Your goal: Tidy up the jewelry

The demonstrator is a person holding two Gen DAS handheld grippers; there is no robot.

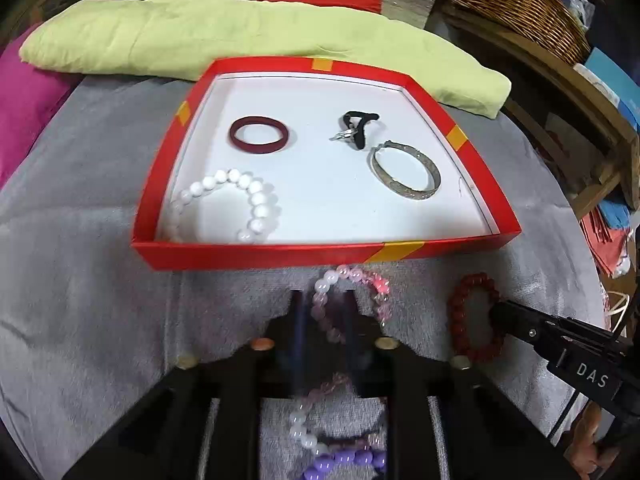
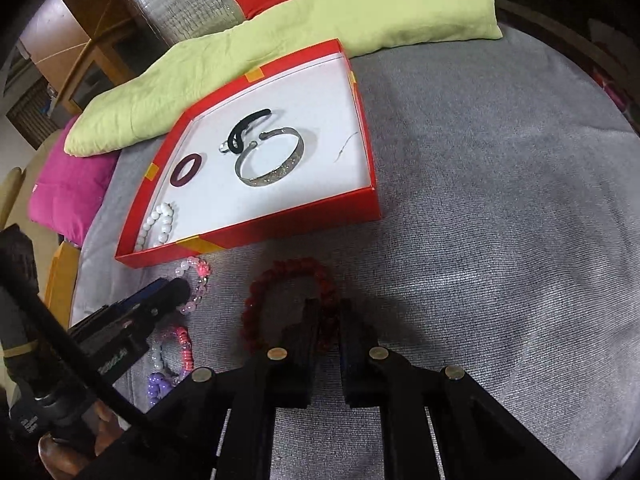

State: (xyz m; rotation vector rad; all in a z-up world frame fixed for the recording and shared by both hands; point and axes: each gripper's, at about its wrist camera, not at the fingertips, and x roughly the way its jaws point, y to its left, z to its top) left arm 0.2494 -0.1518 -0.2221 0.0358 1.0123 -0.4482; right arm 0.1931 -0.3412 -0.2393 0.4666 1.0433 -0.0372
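A red tray (image 1: 256,255) (image 2: 280,228) with a white floor holds a maroon ring bangle (image 1: 259,135), a white bead bracelet (image 1: 256,200), a silver bangle (image 1: 406,176) (image 2: 272,160) and a black clip (image 1: 358,128). On the grey cloth in front lie a pale pink bead bracelet (image 1: 352,300) (image 2: 196,280) and a dark red bead bracelet (image 1: 460,316) (image 2: 288,276). My left gripper (image 1: 324,300) has its jaws closed around one side of the pink bracelet. My right gripper (image 2: 326,312) (image 1: 496,312) is shut on the dark red bracelet's right side.
A pink, white and purple bead bracelet (image 1: 340,456) (image 2: 172,364) lies near the front edge. A lime green cushion (image 1: 240,32) and a magenta cushion (image 2: 72,188) lie behind the tray. A wicker basket (image 1: 520,4) sits on a wooden shelf at right.
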